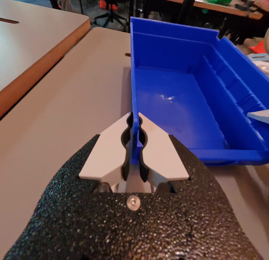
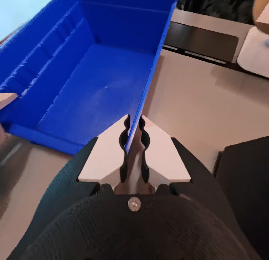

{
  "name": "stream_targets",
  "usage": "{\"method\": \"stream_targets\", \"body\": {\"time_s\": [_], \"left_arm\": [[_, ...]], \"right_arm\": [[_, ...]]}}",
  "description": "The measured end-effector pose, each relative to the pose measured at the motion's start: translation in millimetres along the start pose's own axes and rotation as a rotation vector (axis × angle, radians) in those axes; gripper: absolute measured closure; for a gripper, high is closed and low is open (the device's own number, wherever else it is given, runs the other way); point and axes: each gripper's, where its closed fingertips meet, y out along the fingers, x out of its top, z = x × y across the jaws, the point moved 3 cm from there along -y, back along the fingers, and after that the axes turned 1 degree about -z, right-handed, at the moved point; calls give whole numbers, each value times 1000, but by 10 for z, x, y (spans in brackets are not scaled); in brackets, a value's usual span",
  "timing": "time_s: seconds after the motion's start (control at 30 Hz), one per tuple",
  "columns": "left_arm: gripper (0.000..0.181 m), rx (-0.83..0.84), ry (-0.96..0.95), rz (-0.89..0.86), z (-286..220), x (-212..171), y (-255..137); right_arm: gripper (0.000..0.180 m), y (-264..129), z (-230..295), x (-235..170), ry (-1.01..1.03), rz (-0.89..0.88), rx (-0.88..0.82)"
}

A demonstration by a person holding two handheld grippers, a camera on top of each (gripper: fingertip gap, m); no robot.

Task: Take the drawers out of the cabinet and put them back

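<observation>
An empty blue plastic drawer (image 1: 182, 107) sits out on the beige table (image 1: 72, 107); I cannot tell whether it rests on the table or hangs just above it. My left gripper (image 1: 135, 114) is shut on its left side wall near the front corner. My right gripper (image 2: 135, 116) is shut on the thin right side wall of the drawer (image 2: 94, 85), also near the front. Each gripper's grey tip shows at the edge of the other's view, the right one in the left wrist view (image 1: 259, 116) and the left one in the right wrist view (image 2: 7, 98).
A second beige table (image 1: 29, 41) stands to the left across a gap. Behind the drawer on the right is a beige unit with a dark opening (image 2: 203, 39). A black box (image 2: 244, 187) stands close at my right. Office chairs and cluttered desks (image 1: 211, 4) are farther back.
</observation>
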Motion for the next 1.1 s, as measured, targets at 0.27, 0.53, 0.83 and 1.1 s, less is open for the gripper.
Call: {"method": "stream_targets", "body": {"time_s": [0.27, 0.53, 0.83, 1.1], "left_arm": [[179, 142, -43, -149, -185, 234, -771], [180, 147, 65, -379, -882, 1184, -1646], [180, -105, 193, -584, -2740, 1942, -2412], [180, -438, 234, -581, -5159, 1402, -2579]], "right_arm": [[175, -529, 72, 348, -113, -129, -24], [176, -1926, -219, 1159, -125, -474, -86], [176, -3851, -1646, 1366, -41, -713, -265], [177, -5135, -3611, 292, 139, -707, -608]]}}
